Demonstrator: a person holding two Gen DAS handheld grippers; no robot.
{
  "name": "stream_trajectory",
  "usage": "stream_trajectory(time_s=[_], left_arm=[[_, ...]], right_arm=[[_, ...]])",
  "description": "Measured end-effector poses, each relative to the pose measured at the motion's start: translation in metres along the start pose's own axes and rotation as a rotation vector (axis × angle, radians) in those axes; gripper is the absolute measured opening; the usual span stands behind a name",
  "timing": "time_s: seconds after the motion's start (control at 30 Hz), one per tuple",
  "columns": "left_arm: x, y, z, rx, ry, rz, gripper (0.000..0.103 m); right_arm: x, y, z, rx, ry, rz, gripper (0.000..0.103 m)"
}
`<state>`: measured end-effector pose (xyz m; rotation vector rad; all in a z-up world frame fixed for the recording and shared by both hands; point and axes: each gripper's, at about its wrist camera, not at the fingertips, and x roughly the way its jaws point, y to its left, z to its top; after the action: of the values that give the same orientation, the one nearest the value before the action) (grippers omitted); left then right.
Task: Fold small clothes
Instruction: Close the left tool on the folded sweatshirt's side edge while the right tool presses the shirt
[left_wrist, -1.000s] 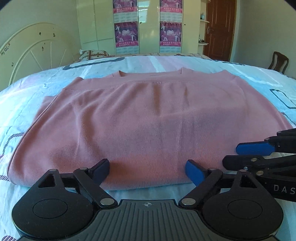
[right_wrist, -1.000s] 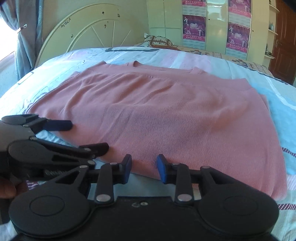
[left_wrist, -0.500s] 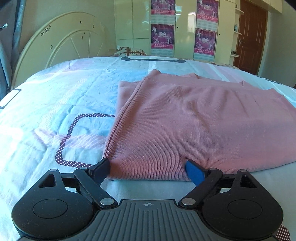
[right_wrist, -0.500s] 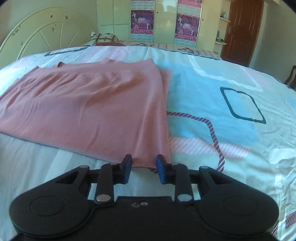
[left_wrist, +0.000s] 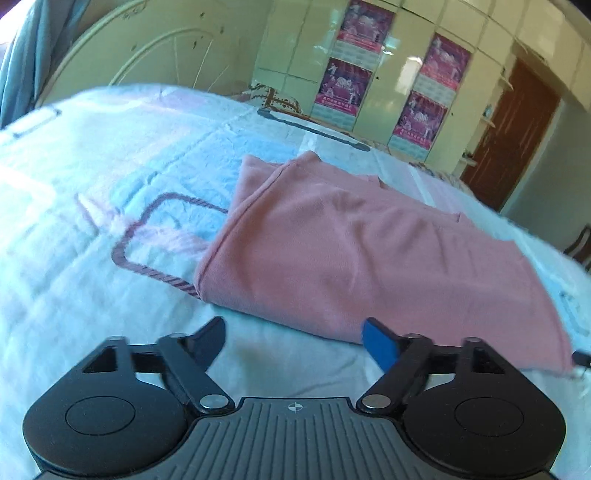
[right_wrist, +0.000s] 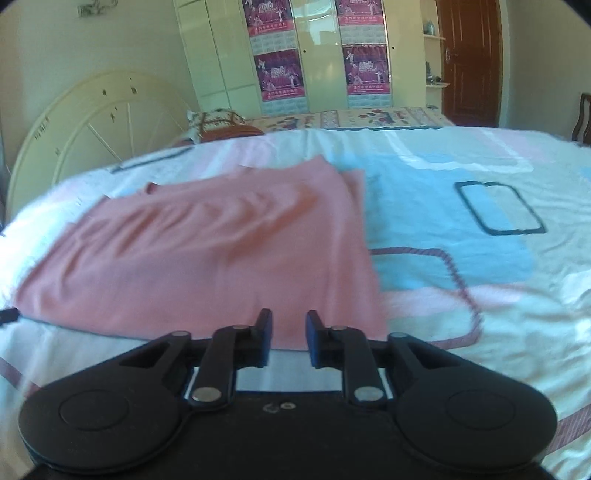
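The bed (right_wrist: 461, 206), under a pale quilt with blue and pink patches, fills both views, and on it the pink sweater (right_wrist: 207, 258) lies flat, already folded into a broad rectangle with its sleeves tucked in.

The left hand-held gripper (left_wrist: 293, 341) sits at the near left corner of the sweater; its jaws have just been closing but are released, with a wide gap between them and only the garment's near edge lying in front of them, nothing pinched. The right hand-held gripper (right_wrist: 289, 338) is at the near right corner; its jaws have just been closing too, and the near hem lies in the narrow gap between the blue pads (whether they actually press the cloth yet I cannot tell).

The step in hand looks like taking both near corners for the next fold. To do it well, each hand-held gripper should bite all the stacked layers at its corner, not just the top one, and both should lift evenly so the edge stays straight and the tucked sleeves do not slide out.

The left wrist view shows the layered left edge (left_wrist: 236, 210) of the fold and a striped outline (left_wrist: 147, 236) printed on the quilt beside it. The right wrist view alone shows the sweater's right edge and the ripples (right_wrist: 229, 218) across its top.
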<state>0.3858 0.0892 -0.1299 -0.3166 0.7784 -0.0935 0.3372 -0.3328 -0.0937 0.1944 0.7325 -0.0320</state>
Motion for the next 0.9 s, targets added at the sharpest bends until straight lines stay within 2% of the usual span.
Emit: stream_trajectory(time_s=[0.03,0.07,0.17,0.3,0.43,0.5,0.6,0.73,0.77,0.83,0.9], left_arm=[[0.007,0.006,0.000,-0.074,0.021,-0.016,0.052],[0.015,0.013,-0.002,-0.167,0.036,-0.014,0.052],[0.023,0.029,-0.008,-0.367,-0.009,-0.049,0.052],[0.039,0.044,-0.012,-0.539,-0.063,-0.108,0.053],[0.057,0.051,-0.007,-0.623,-0.105,-0.144,0.052],[0.067,0.053,-0.002,-0.642,-0.121,-0.161,0.052],[0.081,0.057,0.006,-0.670,-0.141,-0.187,0.052],[0.102,0.052,0.023,-0.655,-0.132,-0.210,0.052],[0.108,0.050,0.028,-0.647,-0.118,-0.220,0.046],[0.125,0.053,0.034,-0.660,-0.055,-0.233,0.009],[0.131,0.060,0.033,-0.721,-0.059,-0.265,0.009]], right_arm=[[0.002,0.007,0.002,0.006,-0.002,0.024,0.011],[0.004,0.015,0.003,0.004,-0.005,0.042,0.011],[0.012,0.037,0.007,-0.019,0.000,0.084,0.011],[0.025,0.057,0.012,-0.027,0.007,0.113,0.011],[0.040,0.068,0.022,0.002,0.010,0.132,0.011],[0.049,0.073,0.030,0.014,0.013,0.137,0.004],[0.066,0.085,0.044,0.030,0.023,0.145,0.002],[0.086,0.102,0.059,0.044,0.035,0.159,0.002],[0.092,0.107,0.062,0.041,0.042,0.158,0.002],[0.105,0.116,0.065,0.040,0.063,0.163,0.001],[0.116,0.124,0.066,0.037,0.086,0.169,0.001]])
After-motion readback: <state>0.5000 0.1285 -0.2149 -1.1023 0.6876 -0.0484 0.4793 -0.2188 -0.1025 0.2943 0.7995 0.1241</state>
